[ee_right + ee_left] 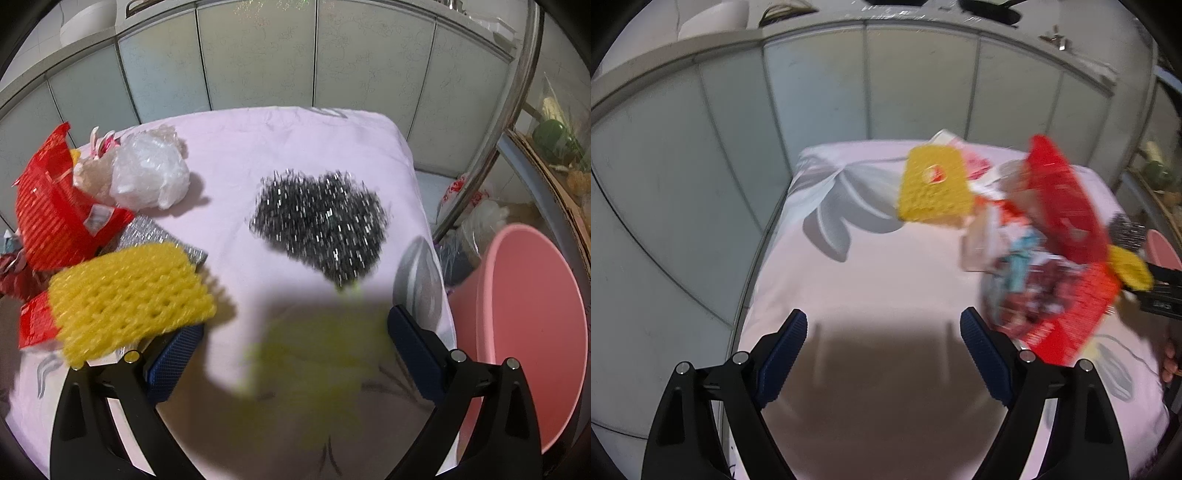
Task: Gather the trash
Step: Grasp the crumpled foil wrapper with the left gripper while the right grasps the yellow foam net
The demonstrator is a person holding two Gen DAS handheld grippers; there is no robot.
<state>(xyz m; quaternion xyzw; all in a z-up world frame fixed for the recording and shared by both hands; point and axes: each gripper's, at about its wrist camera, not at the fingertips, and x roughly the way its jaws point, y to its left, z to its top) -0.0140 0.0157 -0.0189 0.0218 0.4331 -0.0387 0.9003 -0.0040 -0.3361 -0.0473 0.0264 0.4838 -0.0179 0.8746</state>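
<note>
Both fisheye views are evenly and fairly brightly lit, with straight lines bowed and dark vignetting in the corners. The pale pink floral tablecloth (871, 280) carries a broad soft shadow near the lens. The pile of red and yellow wrappers (1034, 236) and the crinkled silver steel-wool scourer (321, 221) smear with motion blur.

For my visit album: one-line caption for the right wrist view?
Open hand-held gripper above pink cloth, facing dark metal scouring pad, yellow foam net, pink plastic tub.

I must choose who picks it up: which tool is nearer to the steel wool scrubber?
Right. The right tool is open just before the steel wool scrubber. The left tool is open over bare cloth, with the scrubber far off to its right.
</note>
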